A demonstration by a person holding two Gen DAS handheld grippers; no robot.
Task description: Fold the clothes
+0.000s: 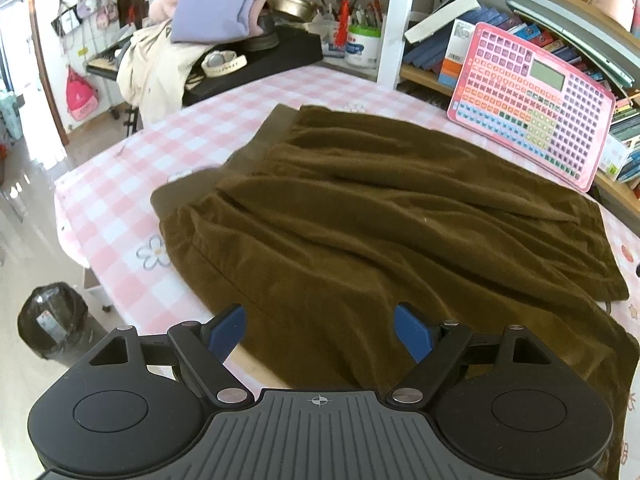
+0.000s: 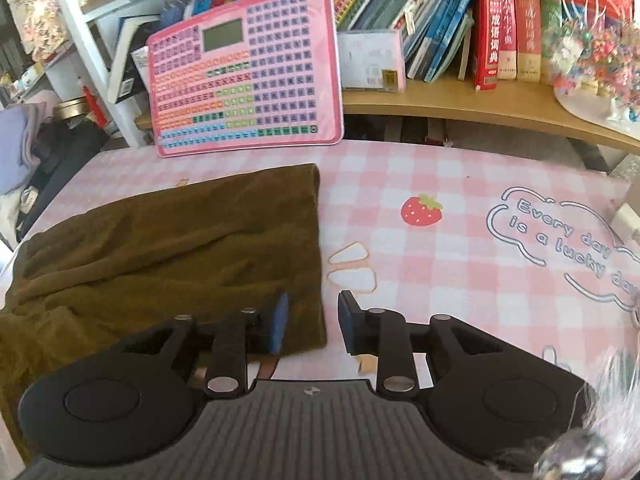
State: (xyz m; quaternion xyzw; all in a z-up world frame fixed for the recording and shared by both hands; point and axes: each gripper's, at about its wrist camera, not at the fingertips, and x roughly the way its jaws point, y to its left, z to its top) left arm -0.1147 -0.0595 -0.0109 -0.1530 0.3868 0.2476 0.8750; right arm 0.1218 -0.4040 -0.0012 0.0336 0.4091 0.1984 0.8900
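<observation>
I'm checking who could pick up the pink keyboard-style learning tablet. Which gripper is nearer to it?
Probably right. The right gripper faces the pink learning tablet from the brown velvety garment's edge; the left gripper sees it off to its right, across the garment.

Left claw (image 1: 319, 330), my view: black housing with a grey ribbed centre plate bearing a small crosshair mark; two round black side discs, each with a raised inner circle; black linkage bars pinned with silver screws; triangular cut-outs in the outer arms; two blue pads (image 1: 228, 330) at the tips.

Right claw (image 2: 312, 324): the same build, with ribbed grey plate, faint centre mark, twin discs, silver screws and black links. One pad (image 2: 279, 322) shows blue; the other finger looks mostly black with a blue edge.
</observation>
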